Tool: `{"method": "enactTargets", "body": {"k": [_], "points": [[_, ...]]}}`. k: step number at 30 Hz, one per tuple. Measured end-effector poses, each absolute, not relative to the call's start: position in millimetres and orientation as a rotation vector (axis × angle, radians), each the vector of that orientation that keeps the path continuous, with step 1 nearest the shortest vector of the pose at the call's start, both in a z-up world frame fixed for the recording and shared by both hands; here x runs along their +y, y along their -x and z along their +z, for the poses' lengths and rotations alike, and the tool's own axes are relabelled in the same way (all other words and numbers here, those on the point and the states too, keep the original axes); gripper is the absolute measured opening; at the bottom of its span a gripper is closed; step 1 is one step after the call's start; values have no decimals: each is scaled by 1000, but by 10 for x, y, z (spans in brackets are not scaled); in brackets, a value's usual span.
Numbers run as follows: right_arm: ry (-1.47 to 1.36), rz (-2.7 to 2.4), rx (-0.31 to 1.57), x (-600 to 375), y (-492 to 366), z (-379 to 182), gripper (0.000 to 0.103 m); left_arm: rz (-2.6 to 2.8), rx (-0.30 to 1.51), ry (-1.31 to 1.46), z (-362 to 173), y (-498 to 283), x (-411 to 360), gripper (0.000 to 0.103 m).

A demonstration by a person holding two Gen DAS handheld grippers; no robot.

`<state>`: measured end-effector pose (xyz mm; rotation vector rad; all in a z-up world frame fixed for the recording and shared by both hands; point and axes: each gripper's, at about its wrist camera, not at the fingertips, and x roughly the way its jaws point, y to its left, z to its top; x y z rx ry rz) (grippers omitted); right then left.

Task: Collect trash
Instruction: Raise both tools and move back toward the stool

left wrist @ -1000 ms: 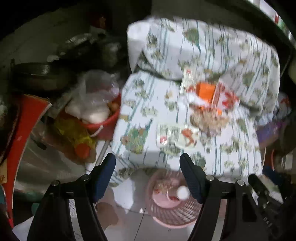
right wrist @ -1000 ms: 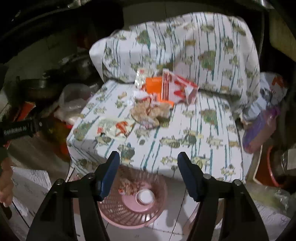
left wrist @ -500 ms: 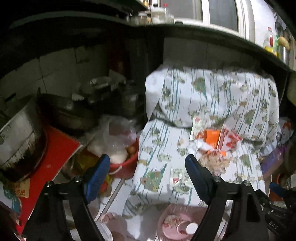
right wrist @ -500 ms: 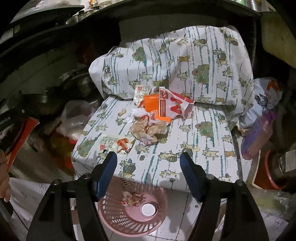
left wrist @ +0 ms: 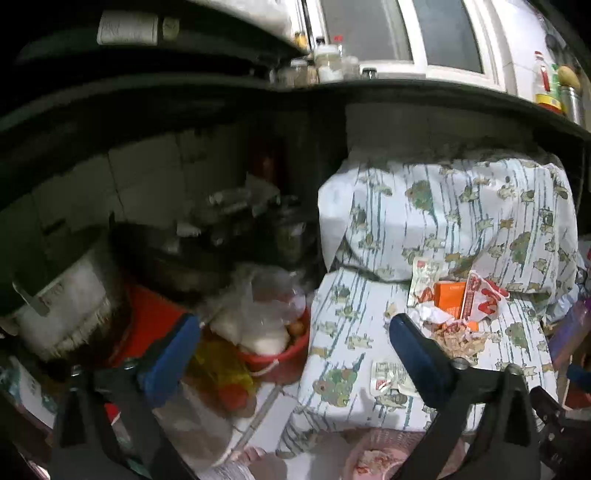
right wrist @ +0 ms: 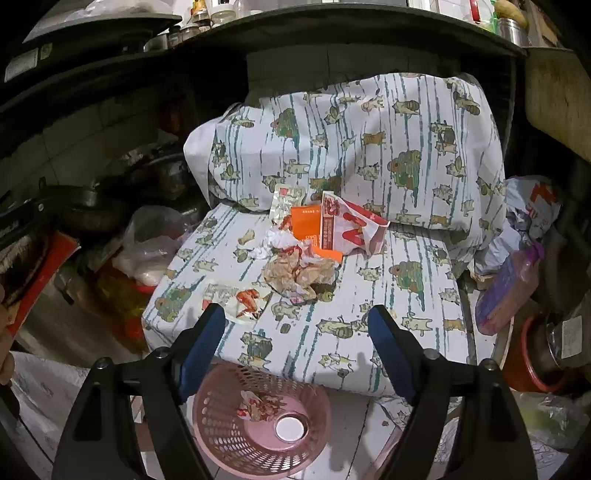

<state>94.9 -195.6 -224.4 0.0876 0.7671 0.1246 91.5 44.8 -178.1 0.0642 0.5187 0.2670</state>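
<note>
Trash lies on a seat covered in patterned cloth [right wrist: 388,295]: a crumpled brown paper wad [right wrist: 301,273], an orange box [right wrist: 308,223], a red-and-white paper bag [right wrist: 351,227], a silver sachet [right wrist: 284,201] and a flat red-printed wrapper [right wrist: 243,302]. The same pile [left wrist: 454,314] and the flat wrapper [left wrist: 388,376] show in the left wrist view. A pink mesh basket [right wrist: 221,417] stands on the floor below the seat's front edge with one crumpled wrapper [right wrist: 258,404] inside. My right gripper [right wrist: 297,343] is open and empty, above the basket. My left gripper [left wrist: 291,354] is open and empty, left of the seat.
A red bucket [left wrist: 280,360] with plastic bags, dark pans [left wrist: 177,258] and a red board [left wrist: 147,317] crowd the left. A purple container [right wrist: 509,288] and a red bowl [right wrist: 532,369] sit at the right. A dark counter edge [right wrist: 332,33] overhangs the seat.
Both grippers have pulled back and tilted up, so more of the counter and shelves shows. The left gripper has swung leftward. Both stay open and empty.
</note>
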Motion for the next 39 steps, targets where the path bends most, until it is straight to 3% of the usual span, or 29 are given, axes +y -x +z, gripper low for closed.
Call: {"method": "enactTargets", "body": {"k": [8,14,24,30,39], "points": [[-120,109,727,-2001,-1018,-2109,84,216,498,45,-1719,-843,531,103],[-115,92,695,-2002,-1052,-2083,97,264,447,20,-1653,-794,561,103],[-59,35,634,-2140,-1311,-1819,103,19,463,89,-1075,-1036,441,103],[-87,66,620,-2281,-1729,-1565,103,-73,403,-45,-779,-1494,154,103],[-135,4,594,-2525,-2456,-1536,103,26,506,-104,-1312,-2534,84,103]]}}
